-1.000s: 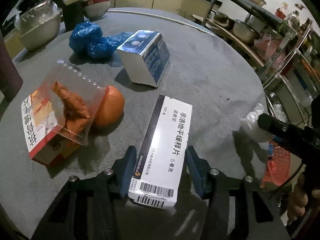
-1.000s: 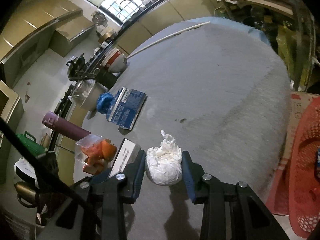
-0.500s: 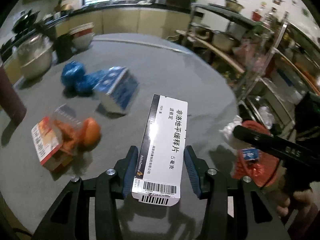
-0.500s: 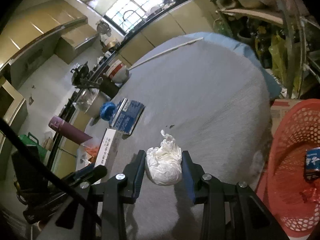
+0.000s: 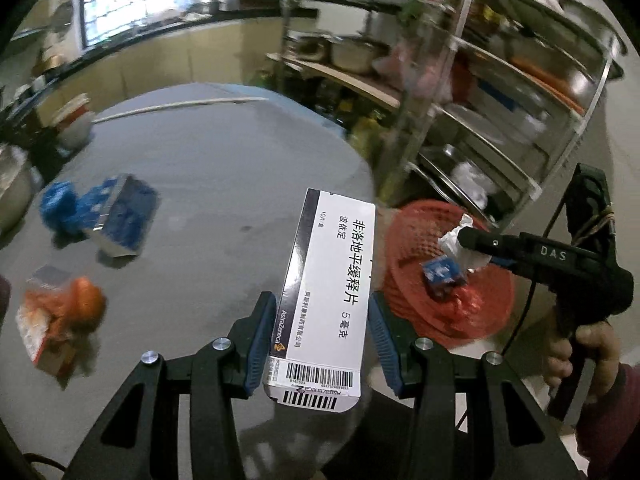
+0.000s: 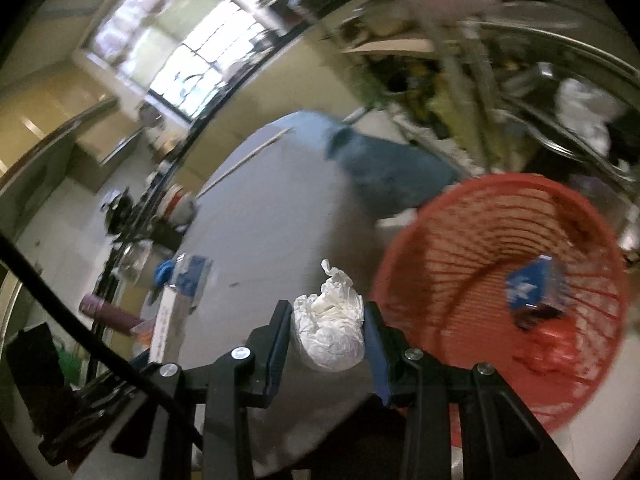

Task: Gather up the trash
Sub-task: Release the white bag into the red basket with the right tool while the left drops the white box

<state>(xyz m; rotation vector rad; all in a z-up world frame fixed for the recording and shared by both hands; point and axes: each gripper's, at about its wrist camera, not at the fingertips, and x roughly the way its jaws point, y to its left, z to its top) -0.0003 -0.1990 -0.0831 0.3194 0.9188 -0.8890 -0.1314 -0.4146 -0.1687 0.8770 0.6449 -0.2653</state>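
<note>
Both grippers swung toward red mesh basket (image 6: 500, 216) — crumpled tissue (image 6: 329, 332), flat carton (image 5: 328, 292).

White medicine box (image 5: 326, 300) reads "AstraZeneca" (plus Chinese print); right claw (image 5: 470, 239) body: "DAS".

Kitchen — bright barred window (image 6: 188, 64) behind, beige cabinets (image 5: 132, 68) under a dark counter, steel shelves (image 5: 516, 92) stacked with pots at right, round grey table (image 5: 224, 184).

My left gripper (image 5: 322, 342): blue pads, white box (image 5: 326, 300) with black stripe, barcode. My right gripper (image 6: 326, 344): white tissue wad (image 6: 330, 336). Red lattice basket (image 6: 480, 240) at 3 o'clock; grey table (image 5: 208, 168).
</note>
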